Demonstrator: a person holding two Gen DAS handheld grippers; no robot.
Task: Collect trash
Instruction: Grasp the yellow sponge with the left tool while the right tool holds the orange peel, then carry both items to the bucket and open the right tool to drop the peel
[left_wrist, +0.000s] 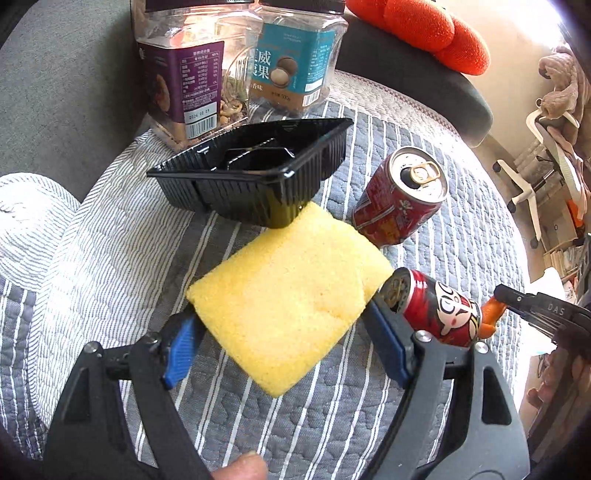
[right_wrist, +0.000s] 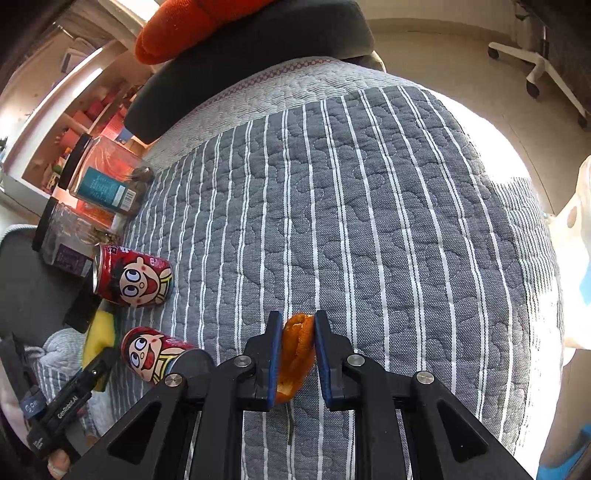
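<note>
Orange peel (right_wrist: 295, 354): right gripper (right_wrist: 295, 360) is pinching it, long axis along fingers, frame centre-bottom.
Yellow sponge (left_wrist: 291, 299): left gripper (left_wrist: 284, 343) is clamping it.

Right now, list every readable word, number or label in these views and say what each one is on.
"2024 02 05": purple-label jar, above its barcode.
"500g": teal-label jar; large Chinese characters beside it are partly cut off.
"DAS": right gripper body.
"GenRobot.AI": left gripper body.
Nutrition tables and can print: too small to read.
</note>
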